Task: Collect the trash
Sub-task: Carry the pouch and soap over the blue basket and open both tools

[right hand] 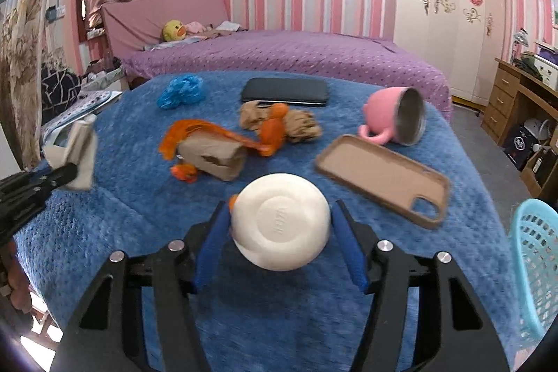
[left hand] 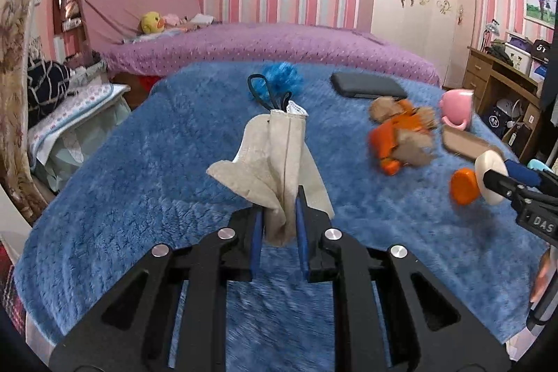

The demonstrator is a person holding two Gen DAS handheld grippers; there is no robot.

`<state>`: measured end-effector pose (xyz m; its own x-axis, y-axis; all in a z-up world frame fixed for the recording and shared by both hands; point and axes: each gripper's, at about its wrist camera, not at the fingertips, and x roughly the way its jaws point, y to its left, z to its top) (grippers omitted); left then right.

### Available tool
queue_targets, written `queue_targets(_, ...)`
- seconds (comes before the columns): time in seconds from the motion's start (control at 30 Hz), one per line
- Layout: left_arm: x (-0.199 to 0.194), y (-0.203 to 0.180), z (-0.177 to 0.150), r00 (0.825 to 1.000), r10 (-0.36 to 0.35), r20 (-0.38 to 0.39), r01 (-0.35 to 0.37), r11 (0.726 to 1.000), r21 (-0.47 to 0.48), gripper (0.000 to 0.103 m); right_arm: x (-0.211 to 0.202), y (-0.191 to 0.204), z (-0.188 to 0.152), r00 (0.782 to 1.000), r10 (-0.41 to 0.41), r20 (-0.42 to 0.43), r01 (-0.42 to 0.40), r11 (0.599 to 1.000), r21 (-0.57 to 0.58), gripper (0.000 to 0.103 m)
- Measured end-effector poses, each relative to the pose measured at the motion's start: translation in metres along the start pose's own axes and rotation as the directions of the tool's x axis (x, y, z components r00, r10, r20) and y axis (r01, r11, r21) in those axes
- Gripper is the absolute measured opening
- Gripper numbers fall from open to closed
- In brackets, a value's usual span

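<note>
The left gripper (left hand: 279, 232) is raised above the fluffy blue blanket (left hand: 139, 162), its jaws pinching a limp beige cloth bag (left hand: 275, 159) that stands up between them. The right gripper (right hand: 280, 236) hovers over the same blanket, its blue pads pressed on a round white bottle with an orange cap (right hand: 280, 220). One tipped pink mug (right hand: 394, 115), one tan phone case (right hand: 383, 178), one crumpled blue wad (right hand: 181, 91) lie on the blanket.
</note>
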<state>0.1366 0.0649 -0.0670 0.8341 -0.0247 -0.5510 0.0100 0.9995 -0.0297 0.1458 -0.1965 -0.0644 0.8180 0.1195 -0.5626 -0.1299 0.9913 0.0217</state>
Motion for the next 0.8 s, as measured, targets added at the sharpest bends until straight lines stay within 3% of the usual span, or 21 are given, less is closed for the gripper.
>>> queue_targets(0.4,-0.035,-0.056,0.008,0.995,-0.089,0.049,0.088,0.996,0.025,0.015,-0.032,-0.082,-0.016,0.997,-0.074,0.019,0.072,0.992,0.107,0.060)
queue_targets(0.8,-0.017,-0.140,0.014,0.977,-0.214,0.013,0.213,0.975,0.069,0.015,-0.065,-0.159,-0.021,0.982,-0.182,0.040,0.173,0.970,0.169,0.060)
